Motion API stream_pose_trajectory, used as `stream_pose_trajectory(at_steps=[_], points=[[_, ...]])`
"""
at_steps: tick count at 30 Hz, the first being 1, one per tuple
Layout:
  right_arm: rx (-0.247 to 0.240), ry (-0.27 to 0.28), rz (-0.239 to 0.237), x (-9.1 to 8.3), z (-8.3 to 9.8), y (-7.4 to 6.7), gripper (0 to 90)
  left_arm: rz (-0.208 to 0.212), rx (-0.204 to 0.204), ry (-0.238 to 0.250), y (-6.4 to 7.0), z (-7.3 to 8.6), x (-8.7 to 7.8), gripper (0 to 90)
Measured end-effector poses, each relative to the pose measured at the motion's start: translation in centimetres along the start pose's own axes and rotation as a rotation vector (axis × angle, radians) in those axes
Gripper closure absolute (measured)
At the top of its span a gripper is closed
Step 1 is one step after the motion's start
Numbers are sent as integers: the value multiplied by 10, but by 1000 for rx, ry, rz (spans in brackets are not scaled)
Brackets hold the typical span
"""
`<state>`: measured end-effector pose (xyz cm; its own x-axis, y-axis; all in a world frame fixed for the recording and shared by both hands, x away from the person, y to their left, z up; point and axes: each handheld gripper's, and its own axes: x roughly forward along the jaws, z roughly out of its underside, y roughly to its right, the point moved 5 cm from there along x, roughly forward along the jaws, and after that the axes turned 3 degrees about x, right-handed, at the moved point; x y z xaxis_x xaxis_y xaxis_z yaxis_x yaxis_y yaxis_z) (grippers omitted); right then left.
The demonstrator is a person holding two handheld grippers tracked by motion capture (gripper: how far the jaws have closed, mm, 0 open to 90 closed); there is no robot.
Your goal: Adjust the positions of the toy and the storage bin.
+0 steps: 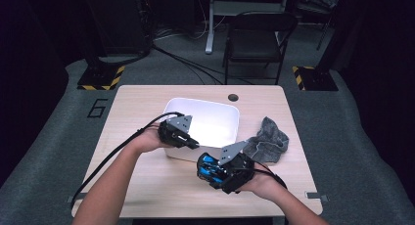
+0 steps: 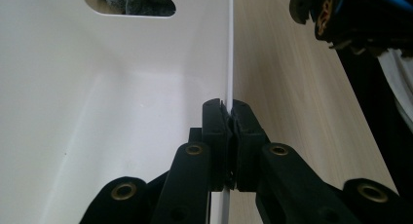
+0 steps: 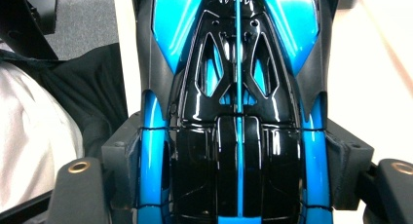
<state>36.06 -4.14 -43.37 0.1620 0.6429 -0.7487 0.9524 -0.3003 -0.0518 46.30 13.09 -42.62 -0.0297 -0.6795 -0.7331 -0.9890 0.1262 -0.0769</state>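
A blue and black toy car point(image 3: 238, 112) is held in the right gripper point(image 1: 222, 173), above the near part of the worktop point(image 1: 147, 181) and just in front of the white tub point(image 1: 215, 120). In the right gripper view the car's long axis is seen to run straight away from the camera, between the two fingers point(image 3: 122, 151), with its tapering end pointing away from the hand. The fingers are pressed against the car's two flanks, one on each side, so that the body sits squarely in the middle of the grip and reaches well past the fingertips. In the high view the car is seen to point towards the left and slightly towards the person.

The near wall of the tub is clamped by the left gripper point(image 1: 188, 143). In the left gripper view its fingers point(image 2: 214, 131) are seen closed on the thin white rim, one inside the tub and one outside. The tub stands in the middle of the worktop, its long axis across it. A grey cloth point(image 1: 268, 141) lies crumpled just beside the tub's right end.
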Motion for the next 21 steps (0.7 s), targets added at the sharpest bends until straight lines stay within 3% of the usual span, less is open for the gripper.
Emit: stream_pose_trajectory(at_steps=[12, 21], points=[[30, 15, 46, -28, -4, 15, 261, 1, 11, 0, 11, 5, -5, 867], [19, 28, 87, -46, -19, 26, 262, 10, 19, 6, 20, 6, -7, 867]])
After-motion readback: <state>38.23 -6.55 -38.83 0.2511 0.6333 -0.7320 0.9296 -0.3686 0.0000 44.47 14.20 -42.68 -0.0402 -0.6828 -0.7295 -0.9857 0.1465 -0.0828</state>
